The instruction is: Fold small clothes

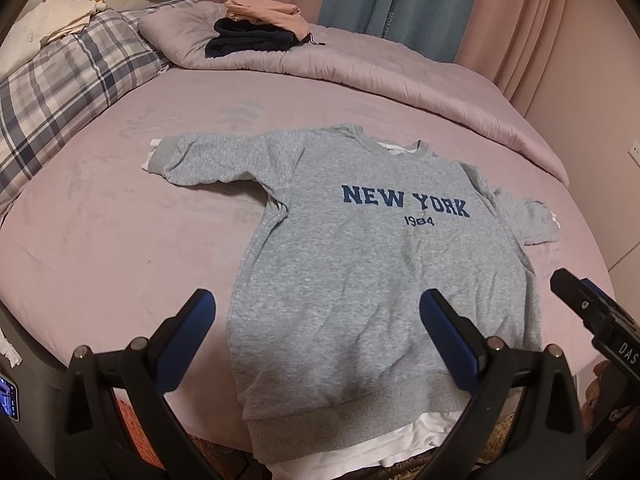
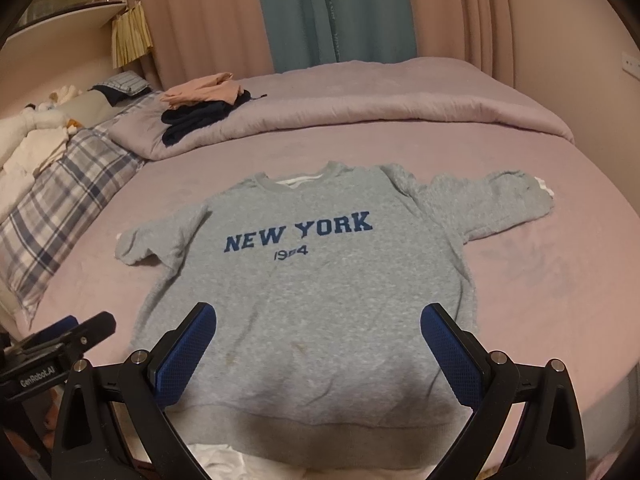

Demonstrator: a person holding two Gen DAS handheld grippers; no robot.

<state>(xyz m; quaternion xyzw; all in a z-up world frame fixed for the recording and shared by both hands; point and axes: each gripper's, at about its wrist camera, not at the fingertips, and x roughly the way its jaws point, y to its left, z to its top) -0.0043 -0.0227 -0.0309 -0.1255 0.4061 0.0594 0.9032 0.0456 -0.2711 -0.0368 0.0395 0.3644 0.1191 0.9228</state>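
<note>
A grey sweatshirt [image 1: 360,272] printed NEW YORK 1984 lies flat, front up, on the pink bed, both sleeves spread sideways and a white layer showing at hem and neck. My left gripper [image 1: 318,304] hovers open above its lower left side, nothing between the blue pads. In the right wrist view the same sweatshirt [image 2: 312,292] fills the middle, and my right gripper [image 2: 319,316] hangs open above its hem area, holding nothing. The right gripper [image 1: 592,320] shows at the right edge of the left wrist view; the left gripper [image 2: 68,340] shows at the left edge of the right wrist view.
A stack of folded clothes [image 1: 256,32], pink over dark navy, rests on the rolled pink duvet [image 1: 360,68] at the far side. A plaid pillow [image 1: 60,92] lies at the left. Curtains [image 2: 332,12] hang behind the bed. Bare sheet [image 1: 120,224] lies left of the sweatshirt.
</note>
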